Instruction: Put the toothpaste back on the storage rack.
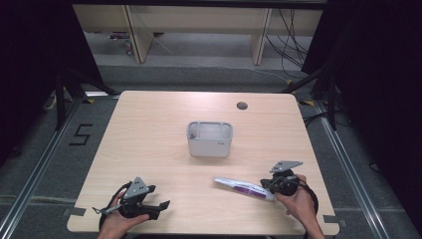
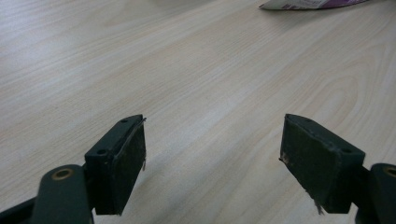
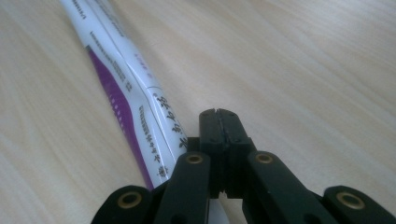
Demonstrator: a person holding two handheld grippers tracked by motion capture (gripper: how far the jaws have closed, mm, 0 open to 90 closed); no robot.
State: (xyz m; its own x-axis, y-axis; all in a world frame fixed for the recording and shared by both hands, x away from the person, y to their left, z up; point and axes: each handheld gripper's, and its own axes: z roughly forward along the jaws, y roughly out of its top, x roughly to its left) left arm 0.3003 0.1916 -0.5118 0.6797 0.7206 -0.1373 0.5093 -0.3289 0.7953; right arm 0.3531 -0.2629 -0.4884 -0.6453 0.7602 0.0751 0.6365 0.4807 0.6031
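tube (image 1: 245, 187): lies flat near table's (image 1: 149, 129) front edge, right of middle | light, soft, slick; best pinched at flat crimped end | right gripper (image 3: 217, 113): jaws pressed together, empty, alongside tube | left gripper (image 2: 212, 161): wide open, empty, front-left corner
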